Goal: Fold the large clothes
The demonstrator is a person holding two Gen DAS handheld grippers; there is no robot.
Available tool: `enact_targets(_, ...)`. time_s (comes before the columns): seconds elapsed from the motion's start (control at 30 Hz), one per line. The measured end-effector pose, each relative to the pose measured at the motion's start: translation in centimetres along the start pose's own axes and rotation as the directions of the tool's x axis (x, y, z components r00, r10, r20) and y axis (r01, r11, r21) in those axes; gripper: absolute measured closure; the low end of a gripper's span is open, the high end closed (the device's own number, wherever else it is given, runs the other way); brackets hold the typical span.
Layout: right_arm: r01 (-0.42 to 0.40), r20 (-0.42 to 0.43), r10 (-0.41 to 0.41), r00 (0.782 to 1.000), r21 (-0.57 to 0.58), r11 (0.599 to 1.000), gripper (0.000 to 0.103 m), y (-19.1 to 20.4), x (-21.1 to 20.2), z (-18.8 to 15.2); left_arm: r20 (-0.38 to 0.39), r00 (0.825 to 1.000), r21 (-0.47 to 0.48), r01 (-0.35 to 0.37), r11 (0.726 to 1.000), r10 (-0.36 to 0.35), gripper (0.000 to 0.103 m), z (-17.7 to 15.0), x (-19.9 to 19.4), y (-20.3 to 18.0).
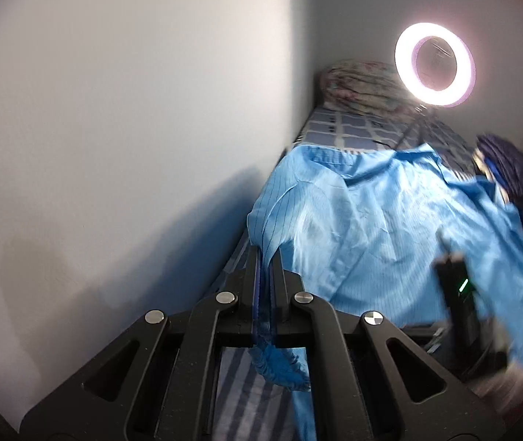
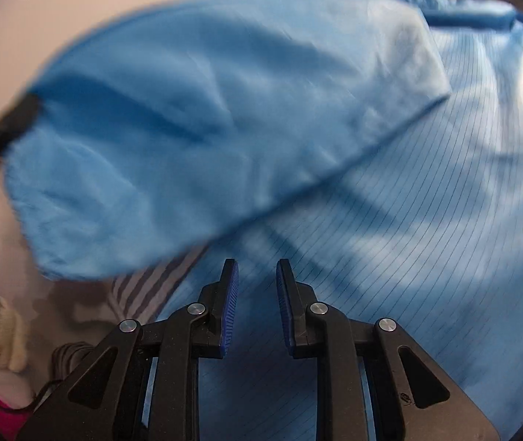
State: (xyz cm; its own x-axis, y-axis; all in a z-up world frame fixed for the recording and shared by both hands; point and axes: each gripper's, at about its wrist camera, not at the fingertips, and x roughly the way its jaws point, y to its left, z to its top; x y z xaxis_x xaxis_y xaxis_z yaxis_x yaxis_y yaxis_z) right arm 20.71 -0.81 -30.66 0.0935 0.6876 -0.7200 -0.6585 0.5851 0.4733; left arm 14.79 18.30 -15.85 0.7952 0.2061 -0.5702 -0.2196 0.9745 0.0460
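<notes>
the left gripper (image 1: 265, 257) angles down along the wall, jaws pinched tight on a gathered cuff of the blue garment (image 1: 372, 220), which spreads toward 2 o'clock over the checked bed (image 1: 349, 125). the right gripper (image 2: 257, 272) tilts down over pinstriped cloth, jaws partly apart and seemingly empty. only the left view shows the ring light (image 1: 434, 64); the right view shows a blurred sleeve (image 2: 188, 128) at 11 o'clock.
</notes>
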Motion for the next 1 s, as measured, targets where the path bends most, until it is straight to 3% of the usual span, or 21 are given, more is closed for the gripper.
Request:
enact_targets(0.17,-0.038,0.103,0.034,0.994,0.035,0.999,0.083,-2.6,-6.4,0.2,-0.001,0.999,0.163,0.044,0.986,-0.044,0.102,-2.9,-1.2,-3.2)
enact_targets(0.23,-0.023,0.155,0.012,0.988,0.067,0.998,0.074,-3.9,-9.3,1.5,-0.012,0.998,0.211,0.061,0.976,-0.06,0.102,-4.2,-1.5,-4.6)
enact_targets(0.3,-0.008,0.199,-0.011,0.98,0.093,0.996,0.052,-4.6,-11.4,3.4,-0.024,0.997,0.25,0.076,0.965,-0.072,0.102,-5.3,-1.6,-5.9)
enact_targets(0.37,0.016,0.227,-0.037,0.973,0.094,0.995,0.05,-4.2,-12.7,5.8,-0.034,0.996,0.271,0.092,0.958,-0.086,0.102,-6.3,-1.7,-6.8)
enact_targets(0.67,0.158,0.122,-0.167,0.978,0.085,0.984,0.05,-1.9,-7.1,15.2,-0.074,0.987,0.371,0.158,0.915,-0.14,0.102,-10.0,-1.9,-10.3)
enact_targets(0.9,0.333,0.02,-0.341,0.94,0.166,0.928,0.05,-4.0,-4.1,18.4,-0.088,0.983,0.486,0.186,0.854,-0.164,0.102,-13.0,-3.4,-12.1)
enact_targets(0.93,0.357,0.012,-0.365,0.931,0.176,0.917,0.051,-4.5,-4.2,18.4,-0.09,0.982,0.491,0.19,0.85,-0.167,0.102,-13.5,-3.7,-11.9)
enact_targets(0.97,0.374,0.003,-0.38,0.925,0.181,0.91,0.067,-4.9,-4.5,18.1,-0.096,0.981,0.492,0.196,0.848,-0.171,0.102,-13.6,-3.9,-12.0)
enact_targets(1.0,0.383,-0.005,-0.389,0.921,0.183,0.905,0.096,-5.5,-4.7,18.1,-0.102,0.979,0.493,0.203,0.846,-0.176,0.102,-13.7,-3.9,-12.0)
